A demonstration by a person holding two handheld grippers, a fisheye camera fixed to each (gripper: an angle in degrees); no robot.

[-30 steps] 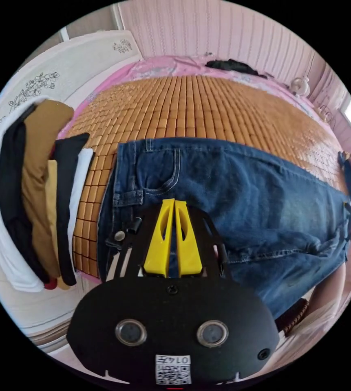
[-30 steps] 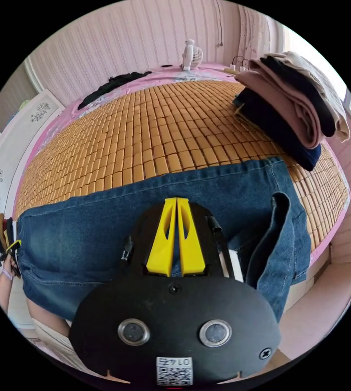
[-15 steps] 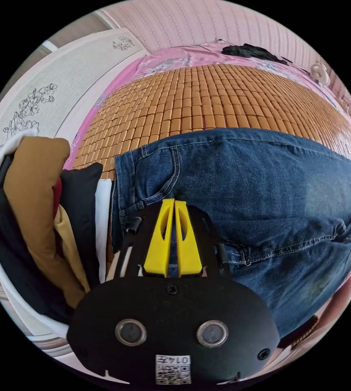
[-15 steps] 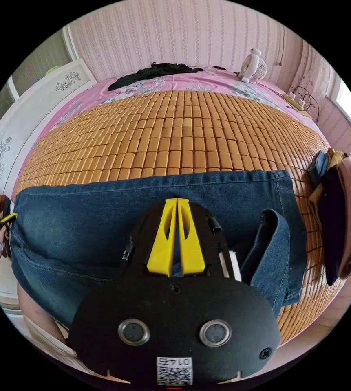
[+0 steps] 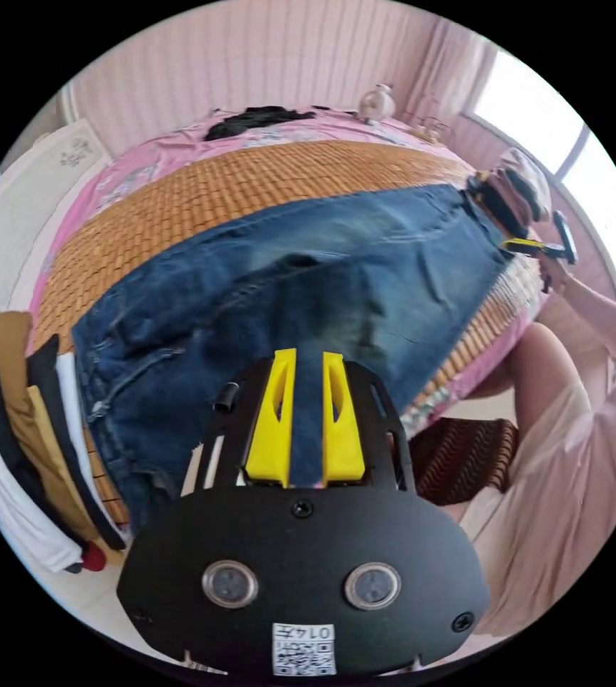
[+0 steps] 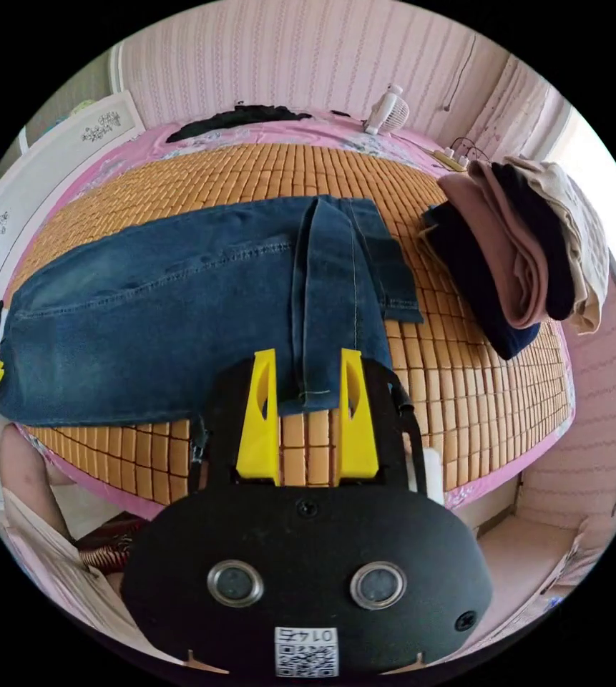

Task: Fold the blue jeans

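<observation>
Blue jeans [image 6: 179, 308] lie flat, hem between open jaws.

**Blue jeans: laid flat on bed**

One pair of blue jeans [image 6: 179, 300], dark-washed denim with pale stitching, lies spread lengthwise across the bamboo mat [image 6: 308, 179] of the bed. One leg end is turned back over the other, hem toward the near edge.
</observation>
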